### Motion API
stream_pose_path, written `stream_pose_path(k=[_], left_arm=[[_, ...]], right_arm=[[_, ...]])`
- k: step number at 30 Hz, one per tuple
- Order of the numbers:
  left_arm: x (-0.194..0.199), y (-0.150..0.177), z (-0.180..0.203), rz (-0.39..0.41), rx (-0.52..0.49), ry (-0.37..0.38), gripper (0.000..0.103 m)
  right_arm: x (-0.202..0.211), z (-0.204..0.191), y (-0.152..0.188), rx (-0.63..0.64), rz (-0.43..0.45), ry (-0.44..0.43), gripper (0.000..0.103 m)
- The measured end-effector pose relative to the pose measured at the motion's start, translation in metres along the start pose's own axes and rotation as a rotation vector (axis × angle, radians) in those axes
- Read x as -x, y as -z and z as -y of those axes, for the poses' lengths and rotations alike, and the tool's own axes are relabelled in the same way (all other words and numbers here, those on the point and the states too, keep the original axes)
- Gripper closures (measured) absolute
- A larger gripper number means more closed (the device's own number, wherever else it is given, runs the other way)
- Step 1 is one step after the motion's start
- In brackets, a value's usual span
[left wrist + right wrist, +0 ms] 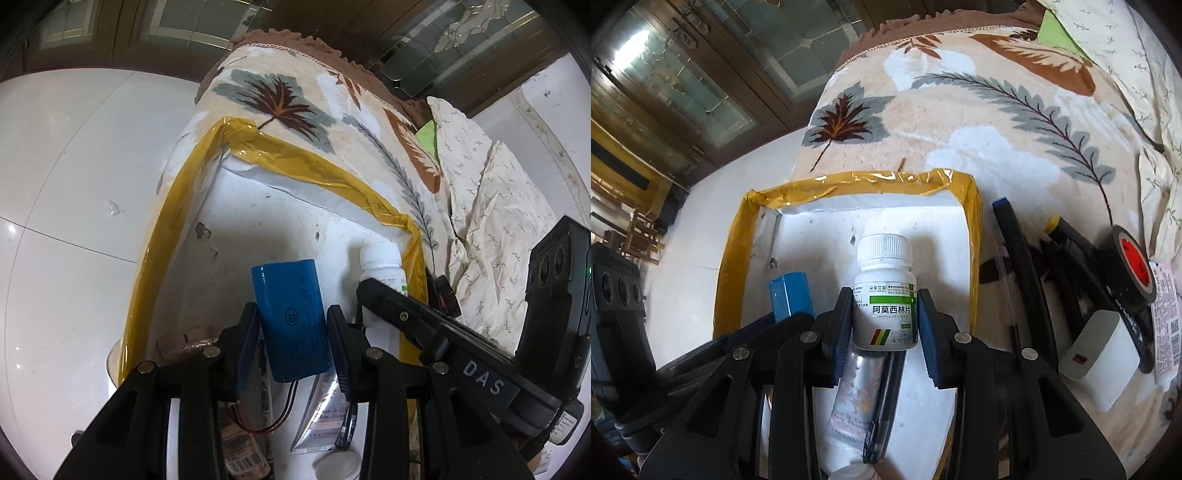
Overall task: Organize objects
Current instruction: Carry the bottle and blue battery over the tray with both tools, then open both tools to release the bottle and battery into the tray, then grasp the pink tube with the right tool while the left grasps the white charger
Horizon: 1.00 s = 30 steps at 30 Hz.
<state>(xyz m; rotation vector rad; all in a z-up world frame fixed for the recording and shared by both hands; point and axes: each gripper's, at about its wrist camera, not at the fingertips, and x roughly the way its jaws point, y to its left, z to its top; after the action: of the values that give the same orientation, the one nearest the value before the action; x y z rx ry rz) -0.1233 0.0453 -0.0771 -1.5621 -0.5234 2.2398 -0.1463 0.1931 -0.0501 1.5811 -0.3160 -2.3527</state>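
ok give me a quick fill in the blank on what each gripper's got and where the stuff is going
1. The left gripper is shut on a ____ battery pack.
2. The right gripper grips a white ____ bottle.
3. The white foam box has its rim wrapped in ____ tape.
4. The roll of black tape lies ____ the box, on the blanket.

Missing words: blue; pill; yellow; outside

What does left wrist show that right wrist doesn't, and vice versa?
Left wrist only: the blue battery pack's full face with its red and black wires, and a barcoded brown tube low in the box.

Right wrist only: black tape roll, white charger and black marker on the blanket outside the box, plus the bottle's printed label.

Both: the yellow-taped white box, the white pill bottle, the silver hand-cream tube, the leaf-print blanket. Each pair of jaws grips its item over the box.
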Motion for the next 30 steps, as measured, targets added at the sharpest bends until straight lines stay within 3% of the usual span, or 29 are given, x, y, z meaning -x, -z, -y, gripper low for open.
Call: stream_pose_path(k=[8,16,21,26,30], left_arm=[[-0.006,0.004,0.003,-0.01,-0.019,-0.02,0.066],[0.005,0.002,-0.001,0.015,0.021,0.055,0.066],[0.019,0.007,0.009,0.066,-0.01,0.062,0.055],[0.03,0.032,0.042,0.094,-0.112,0.057,0.053],[0.032,0.064,0.075,0.083,-0.193,0.054,0.053]], right_arm=[[-0.004,0.002,-0.004,-0.002,-0.006,0.006,0.069],[-0.004,0.007,-0.008,-0.04,-0.014,-0.042,0.065],[0.02,0.011,-0.004,-0.031,0.02,-0.055,0.064],[0.066,0.054,0.028,-0.094,0.094,-0.114,0.064],[0.085,0.097,0.06,-0.133,0.098,-0.093,0.064]])
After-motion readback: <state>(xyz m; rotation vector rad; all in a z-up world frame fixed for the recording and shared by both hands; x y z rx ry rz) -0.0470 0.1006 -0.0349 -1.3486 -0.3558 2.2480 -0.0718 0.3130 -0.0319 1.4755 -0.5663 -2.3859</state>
